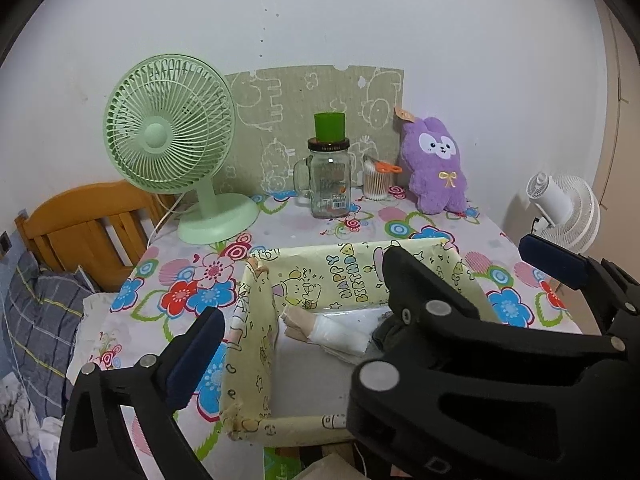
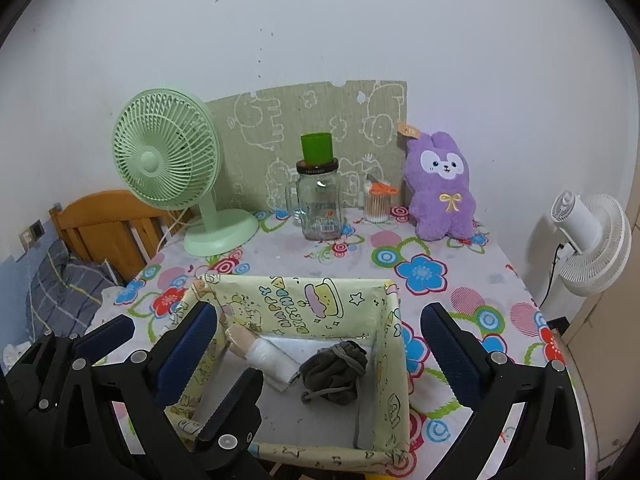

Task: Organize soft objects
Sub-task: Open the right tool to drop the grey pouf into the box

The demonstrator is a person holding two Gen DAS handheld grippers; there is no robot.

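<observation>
Both our jaws are spread wide and hold nothing. The grey bundle sits in the yellow box. We lift straight, not bumping its walls.

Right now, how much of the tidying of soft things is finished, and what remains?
Done: a rolled white-and-beige item and a grey bundle lie inside the yellow box. In hand: nothing; the left hand-held gripper and the right hand-held gripper both stand open and empty over the box. Left: possibly the purple plush, upright at the wall.
</observation>
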